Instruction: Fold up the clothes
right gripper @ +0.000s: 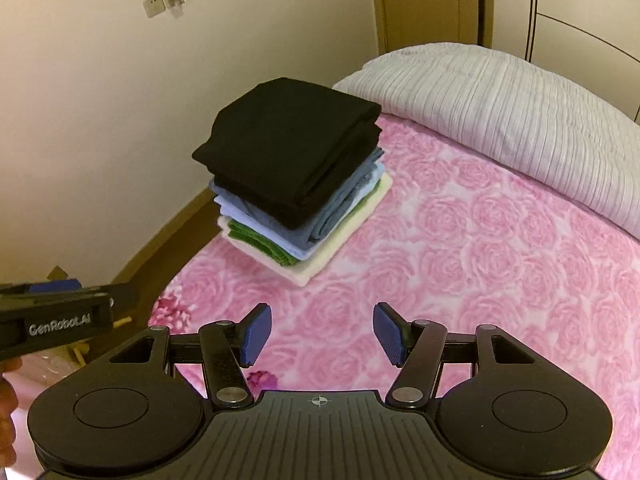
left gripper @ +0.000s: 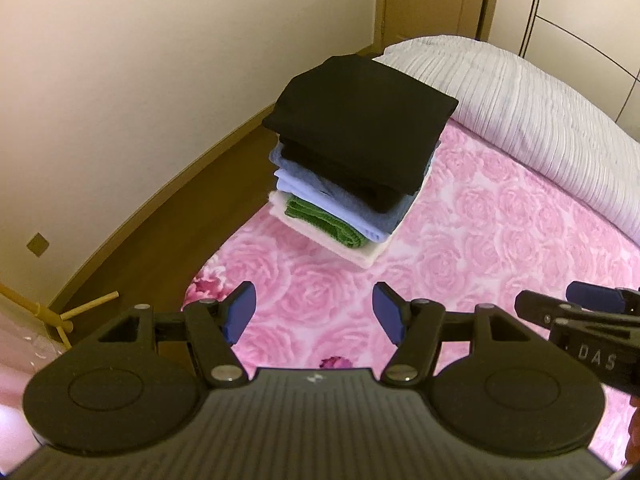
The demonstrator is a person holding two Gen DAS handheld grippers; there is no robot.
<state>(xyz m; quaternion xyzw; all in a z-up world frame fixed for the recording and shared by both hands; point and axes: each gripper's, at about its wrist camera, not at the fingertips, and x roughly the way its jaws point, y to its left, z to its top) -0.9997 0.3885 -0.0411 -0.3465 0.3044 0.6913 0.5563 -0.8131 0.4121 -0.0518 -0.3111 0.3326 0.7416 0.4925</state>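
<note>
A neat stack of folded clothes (left gripper: 352,160) (right gripper: 296,176) sits on the pink rose-patterned bed cover (left gripper: 460,248) (right gripper: 460,248) near the bed's left edge: a black garment (left gripper: 360,120) (right gripper: 288,136) on top, blue ones under it, then a green one (left gripper: 324,222) (right gripper: 260,244) and a cream one at the bottom. My left gripper (left gripper: 314,314) hovers open over the cover, short of the stack, holding nothing. My right gripper (right gripper: 322,334) is also open and empty, beside the left one; it shows at the right edge of the left wrist view (left gripper: 576,312).
A white ribbed pillow (left gripper: 520,96) (right gripper: 500,108) lies behind the stack at the head of the bed. A cream wall and brown skirting run along the left, with wood floor (left gripper: 168,248) beside the bed. A wooden door (right gripper: 428,0) stands at the back.
</note>
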